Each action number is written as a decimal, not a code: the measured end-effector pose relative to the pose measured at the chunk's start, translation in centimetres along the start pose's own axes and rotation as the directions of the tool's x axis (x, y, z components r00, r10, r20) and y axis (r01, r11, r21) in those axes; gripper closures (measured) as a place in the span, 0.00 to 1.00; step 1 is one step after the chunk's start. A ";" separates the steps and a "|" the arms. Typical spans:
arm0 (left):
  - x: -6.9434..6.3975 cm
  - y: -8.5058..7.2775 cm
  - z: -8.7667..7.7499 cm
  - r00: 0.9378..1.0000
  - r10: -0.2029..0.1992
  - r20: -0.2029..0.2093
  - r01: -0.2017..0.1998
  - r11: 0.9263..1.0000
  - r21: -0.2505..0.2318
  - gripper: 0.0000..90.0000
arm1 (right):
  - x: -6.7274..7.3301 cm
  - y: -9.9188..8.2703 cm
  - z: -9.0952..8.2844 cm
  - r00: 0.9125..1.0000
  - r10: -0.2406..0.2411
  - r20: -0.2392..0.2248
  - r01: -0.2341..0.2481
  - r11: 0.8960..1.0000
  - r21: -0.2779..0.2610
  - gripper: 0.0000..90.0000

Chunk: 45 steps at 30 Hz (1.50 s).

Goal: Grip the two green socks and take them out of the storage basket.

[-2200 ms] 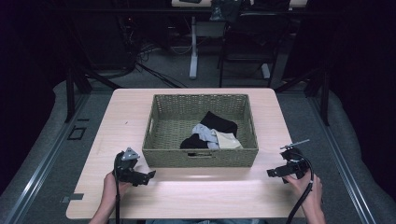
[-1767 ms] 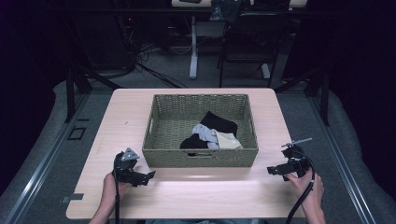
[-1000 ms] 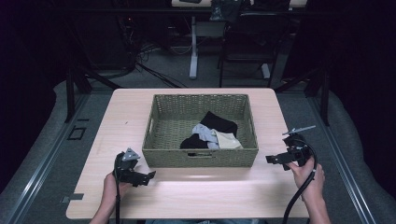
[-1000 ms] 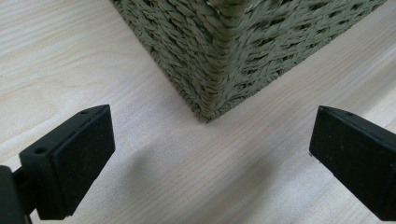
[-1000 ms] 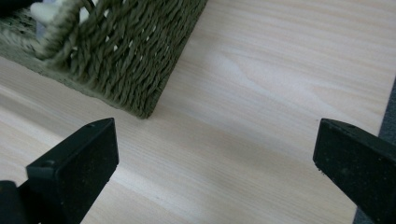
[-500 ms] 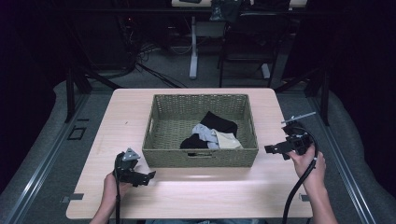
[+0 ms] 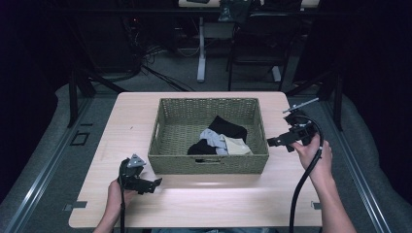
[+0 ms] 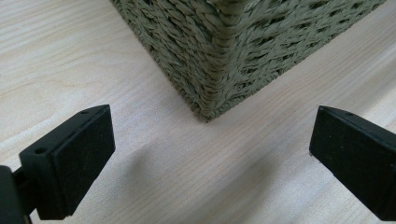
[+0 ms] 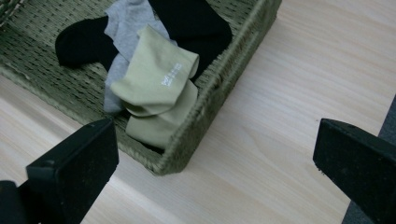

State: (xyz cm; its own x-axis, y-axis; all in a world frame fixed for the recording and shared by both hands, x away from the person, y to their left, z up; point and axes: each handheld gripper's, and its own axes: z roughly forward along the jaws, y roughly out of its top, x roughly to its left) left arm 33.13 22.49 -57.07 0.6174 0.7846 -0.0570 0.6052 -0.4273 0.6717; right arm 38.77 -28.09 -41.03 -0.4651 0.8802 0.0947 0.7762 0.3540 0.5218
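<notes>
right gripper risen toward basket | both jaws wide, empty | grey sock half-buried | left gripper low

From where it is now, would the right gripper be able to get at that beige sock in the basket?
Probably yes. The right gripper, jaws open, hovers beside the basket wall, and the beige sock lies on top just inside, uncovered.

The basket sits mid-table, socks piled in its right half (toward the near wall), grippers flanking it.
</notes>
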 end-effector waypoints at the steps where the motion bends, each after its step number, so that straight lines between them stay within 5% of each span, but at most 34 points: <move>1: 0.0 0.0 0.0 1.000 0.001 0.000 -0.001 1.000 0.000 0.00 | 0.2 0.3 0.0 1.000 -0.005 -0.002 0.005 1.000 0.003 0.00; 23: 0.1 0.0 0.0 1.000 0.000 0.005 0.000 1.000 0.006 0.00 | 3.7 6.2 2.2 0.995 -0.095 -0.036 0.098 0.989 0.112 0.00; 33: 0.1 -0.1 0.1 1.000 -0.001 0.003 0.001 1.000 0.001 0.00 | 5.3 8.1 4.7 0.990 -0.129 -0.058 0.137 0.976 0.169 0.03; 45: 0.1 -0.1 0.0 1.000 -0.002 0.003 0.002 1.000 0.001 0.00 | 6.2 9.2 9.3 0.991 -0.097 -0.087 0.115 0.966 0.232 0.16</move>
State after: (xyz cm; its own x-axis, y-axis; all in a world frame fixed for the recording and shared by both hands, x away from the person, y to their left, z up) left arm 33.13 22.61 -57.13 0.6176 0.7842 -0.0603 0.6066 -0.4261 0.6712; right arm 47.04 -16.45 -43.57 -0.5737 0.8107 0.1167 0.7948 0.5165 0.3187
